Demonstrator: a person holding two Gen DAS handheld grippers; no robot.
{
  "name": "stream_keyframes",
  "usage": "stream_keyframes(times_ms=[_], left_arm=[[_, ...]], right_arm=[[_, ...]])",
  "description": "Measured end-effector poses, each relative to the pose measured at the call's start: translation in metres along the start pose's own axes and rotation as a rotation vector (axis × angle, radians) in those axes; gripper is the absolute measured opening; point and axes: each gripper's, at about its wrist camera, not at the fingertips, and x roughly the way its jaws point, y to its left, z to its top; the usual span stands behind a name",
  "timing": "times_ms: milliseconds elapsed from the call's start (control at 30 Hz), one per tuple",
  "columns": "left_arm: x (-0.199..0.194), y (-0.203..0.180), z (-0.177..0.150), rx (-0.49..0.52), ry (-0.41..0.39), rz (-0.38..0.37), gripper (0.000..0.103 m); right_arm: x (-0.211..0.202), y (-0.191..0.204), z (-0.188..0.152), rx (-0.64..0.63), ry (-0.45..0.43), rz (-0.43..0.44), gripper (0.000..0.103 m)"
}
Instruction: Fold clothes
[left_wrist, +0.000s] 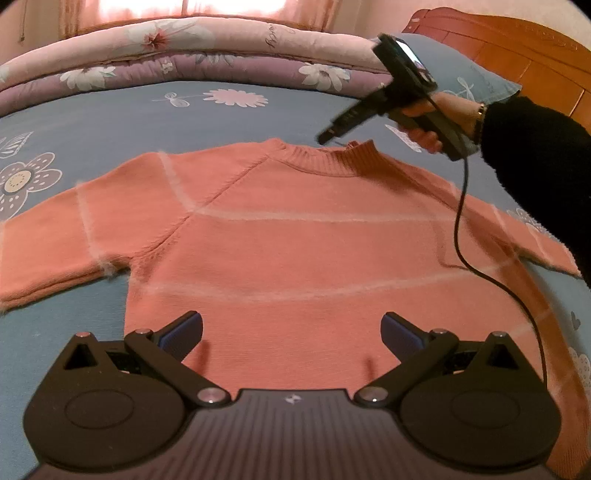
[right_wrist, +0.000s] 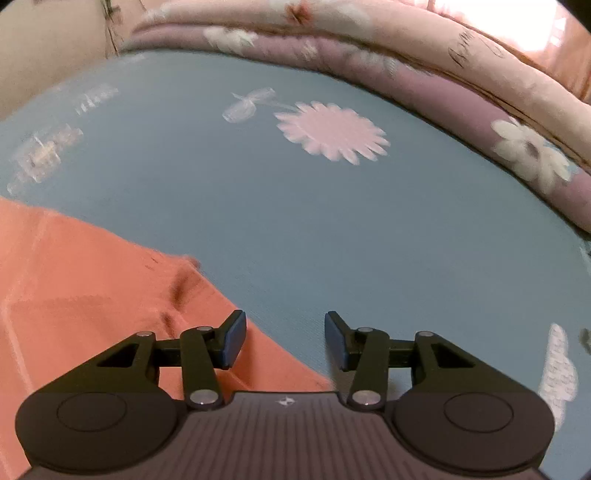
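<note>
A salmon-pink sweater (left_wrist: 295, 236) with thin pale stripes lies flat on the bed, front up, both sleeves spread out to the sides. My left gripper (left_wrist: 291, 332) hovers over its lower body, jaws wide open with nothing between them. My right gripper (left_wrist: 327, 134), held by a hand in a dark sleeve, hangs just above the collar (left_wrist: 325, 158). In the right wrist view the right gripper (right_wrist: 285, 338) is open and empty, its left finger (right_wrist: 232, 338) over the sweater's edge (right_wrist: 110, 295) and its right finger over bare sheet.
The bed has a blue sheet (left_wrist: 129, 122) printed with flowers. Folded pink and purple quilts (left_wrist: 184, 48) are stacked along the far side. A blue pillow (left_wrist: 476, 81) and a wooden headboard (left_wrist: 517, 48) are at the far right. A black cable (left_wrist: 461, 221) trails over the sweater's right side.
</note>
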Motion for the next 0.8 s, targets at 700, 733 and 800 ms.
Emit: stream_keyframes(times_ms=[700, 733, 800], left_arm=[[-0.004, 0.0, -0.002, 0.001, -0.004, -0.013, 0.102], [-0.005, 0.001, 0.001, 0.005, -0.009, -0.018, 0.102], [-0.005, 0.0, 0.007, 0.018, -0.02, -0.031, 0.102]], right_arm=[[-0.07, -0.019, -0.034, 0.223, -0.153, -0.102, 0.007], [-0.077, -0.016, -0.041, 0.225, -0.139, -0.081, 0.007], [-0.082, -0.011, -0.056, 0.214, -0.099, -0.038, 0.007]])
